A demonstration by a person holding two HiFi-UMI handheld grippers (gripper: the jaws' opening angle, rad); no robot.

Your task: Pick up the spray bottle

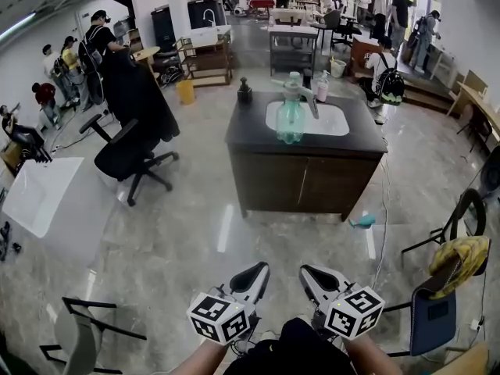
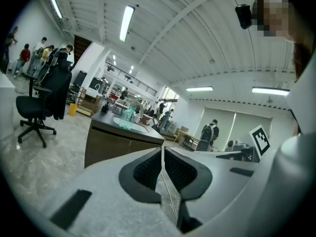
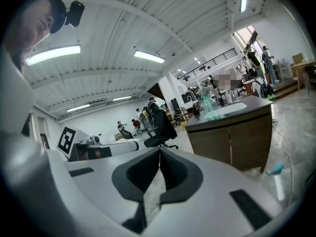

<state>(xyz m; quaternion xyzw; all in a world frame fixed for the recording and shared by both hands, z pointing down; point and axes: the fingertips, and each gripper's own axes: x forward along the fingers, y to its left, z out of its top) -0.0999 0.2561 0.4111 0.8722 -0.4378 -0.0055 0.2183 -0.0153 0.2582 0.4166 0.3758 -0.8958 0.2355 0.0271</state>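
Grippers closed and empty, spray bottle far ahead

Left gripper (image 1: 260,270) and right gripper (image 1: 308,272) sit side by side at the near edge, each with its jaws pressed together on nothing. The green spray bottle (image 1: 291,114) stands upright far off on the dark sink cabinet (image 1: 258,135), at the left of its white basin (image 1: 332,119).

Spray bottle (image 1: 291,114): translucent green-teal body, pale trigger head.
Cabinet (image 1: 269,182): dark brown front, faint wood grain.
Counter top (image 1: 250,131): near black.
Sink (image 1: 332,119): white.
Small bottle (image 1: 322,87): pink.
Dispenser (image 1: 244,91): dark brown to black.
Floor (image 1: 195,241): glossy grey, marbled with paler veins.
Office chair (image 1: 129,156): black.
Bin (image 1: 186,92): yellow.
Table (image 1: 39,194): white.
Cloth (image 1: 461,258): yellow.
Chair back (image 1: 432,319): blue.
Left gripper (image 1: 258,272) and right gripper (image 1: 310,274): white shells, black pads, cubes patterned with black-and-white square markers.
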